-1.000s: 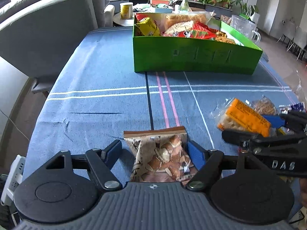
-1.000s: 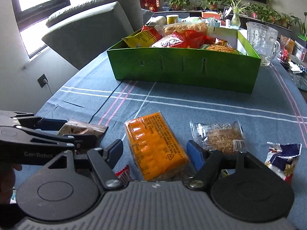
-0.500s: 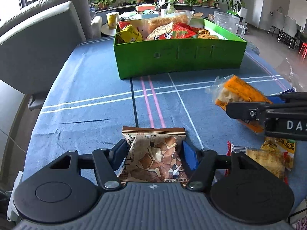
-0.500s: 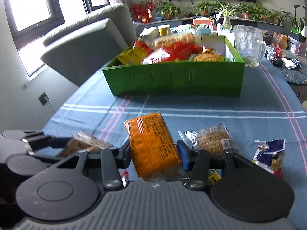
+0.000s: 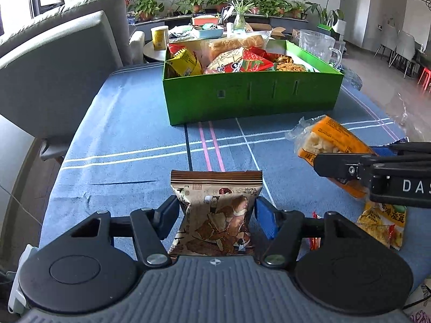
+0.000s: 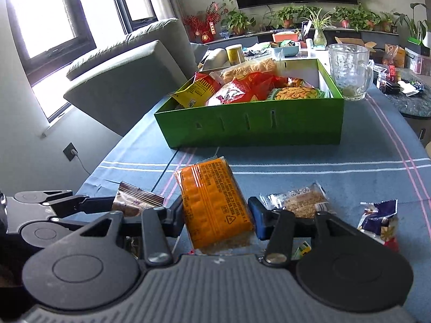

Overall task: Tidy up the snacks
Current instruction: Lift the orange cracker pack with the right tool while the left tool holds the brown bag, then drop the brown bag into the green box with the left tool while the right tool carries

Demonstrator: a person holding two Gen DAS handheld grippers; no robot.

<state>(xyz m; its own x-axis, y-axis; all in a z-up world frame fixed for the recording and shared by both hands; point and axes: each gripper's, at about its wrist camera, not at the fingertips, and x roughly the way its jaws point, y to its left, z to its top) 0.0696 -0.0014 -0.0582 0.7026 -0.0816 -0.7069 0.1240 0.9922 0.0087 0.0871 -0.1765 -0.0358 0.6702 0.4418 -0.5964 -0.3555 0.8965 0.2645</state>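
Packets in both tongs — left tongs [image 5: 216, 215] clenched on the brown packet [image 5: 216, 210], right tongs [image 6: 215, 216] on the orange packet [image 6: 214, 204], both short of the green box [image 6: 253, 123]. Slick wrappers could slip out — or snag its near wall.

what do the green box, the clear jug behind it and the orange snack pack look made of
Green rectangular box: likely glossy coated cardboard; thin folded walls, cut slots, white inside. Clear handled jug: glass or hard clear plastic, with a faceted see-through wall; I can't tell which. Orange snack pack: thin shiny plastic film, crinkled clear ends showing the contents.
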